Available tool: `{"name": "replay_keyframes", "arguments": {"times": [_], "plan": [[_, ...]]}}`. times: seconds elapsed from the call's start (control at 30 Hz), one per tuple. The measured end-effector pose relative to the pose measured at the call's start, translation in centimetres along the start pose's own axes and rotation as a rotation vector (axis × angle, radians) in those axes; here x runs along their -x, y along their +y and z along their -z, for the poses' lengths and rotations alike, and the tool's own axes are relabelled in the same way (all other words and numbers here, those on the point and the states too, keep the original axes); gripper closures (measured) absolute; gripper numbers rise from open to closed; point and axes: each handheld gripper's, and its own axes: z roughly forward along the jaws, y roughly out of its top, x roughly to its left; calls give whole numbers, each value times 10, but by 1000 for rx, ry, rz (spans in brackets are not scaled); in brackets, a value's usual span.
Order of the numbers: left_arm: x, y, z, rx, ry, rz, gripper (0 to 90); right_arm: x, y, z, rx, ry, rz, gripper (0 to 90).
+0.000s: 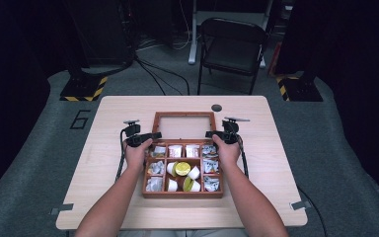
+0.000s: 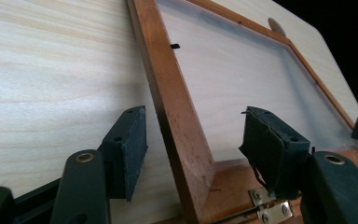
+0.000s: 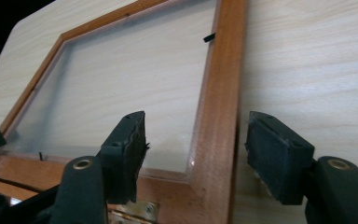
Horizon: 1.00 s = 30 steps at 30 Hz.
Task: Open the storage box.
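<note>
One wooden compartment box (image 1: 182,194) with one open glazed lid (image 1: 183,114), two hand-held grippers, left (image 1: 154,136) and right (image 1: 208,134), one table (image 1: 276,163), one folding chair (image 1: 232,44).

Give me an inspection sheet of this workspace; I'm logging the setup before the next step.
Surface: light wooden table, bare around the box.
Job's things: wooden box with compartments of packets and small cups; its glazed lid lies open flat on the table behind it.
Clutter: one dark round spot near the far edge.
Grippers: left gripper straddles the lid's left rail, right gripper its right rail; pads clear of the wood, jaws open.
Cables: one trails from each gripper along the forearms; more lie on the floor.
Surroundings: folding chair, grey floor, striped stand bases.
</note>
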Motion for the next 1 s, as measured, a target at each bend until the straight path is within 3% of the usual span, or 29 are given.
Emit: {"name": "replay_keyframes", "arguments": {"times": [0.13, 0.3, 0.53, 0.7, 0.87, 1.0], "plan": [[4, 1, 8, 3, -1, -39, 397, 0, 1, 9, 28, -32, 49, 346], [10, 4, 22, 17, 7, -69, 397, -5, 0, 26, 66, -50, 148, 341], [23, 0, 42, 43, -38, -115, 399, -26, -10, 49, 80, -24, 324, 323], [27, -5, 57, 37, -33, -156, 406, -41, -22, 61, 76, -5, 425, 315], [29, -12, 72, 48, -54, -148, 406, -51, -33, 70, 56, 8, 488, 315], [30, -17, 83, 56, -54, -173, 405, -56, -39, 76, 65, 25, 531, 331]]}}
